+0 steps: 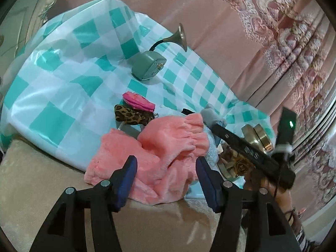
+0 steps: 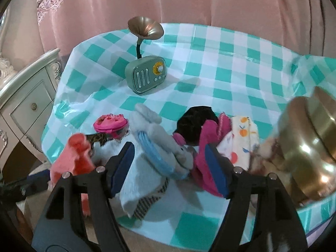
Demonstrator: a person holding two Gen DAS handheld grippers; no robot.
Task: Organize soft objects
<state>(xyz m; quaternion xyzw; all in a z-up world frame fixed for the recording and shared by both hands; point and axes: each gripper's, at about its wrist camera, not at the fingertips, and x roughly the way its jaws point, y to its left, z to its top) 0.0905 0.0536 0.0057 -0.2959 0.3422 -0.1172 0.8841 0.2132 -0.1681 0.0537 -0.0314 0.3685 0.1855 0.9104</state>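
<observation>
A fluffy salmon-pink cloth [image 1: 155,157] lies crumpled at the near edge of the checked tablecloth [image 1: 63,79]. My left gripper [image 1: 166,168] is open, its jaws on either side of the cloth, not closed on it. Behind lie a leopard-print pouch [image 1: 131,115] and a hot-pink pouch [image 1: 138,101]. In the right wrist view my right gripper [image 2: 169,163] is open over a pale blue towel [image 2: 145,180] and a grey plush with blue straps [image 2: 161,147]. A magenta cloth [image 2: 208,147], a black cloth [image 2: 196,119] and an orange-print white cloth [image 2: 239,145] lie beside it.
A green toy radio with a brass horn [image 2: 146,77] stands mid-table. A brass round tin [image 2: 310,147] sits at the right, its contents blurred. A white carved cabinet [image 2: 27,105] stands left of the table. Pink curtains hang behind. The right gripper's body [image 1: 252,147] crosses the left view.
</observation>
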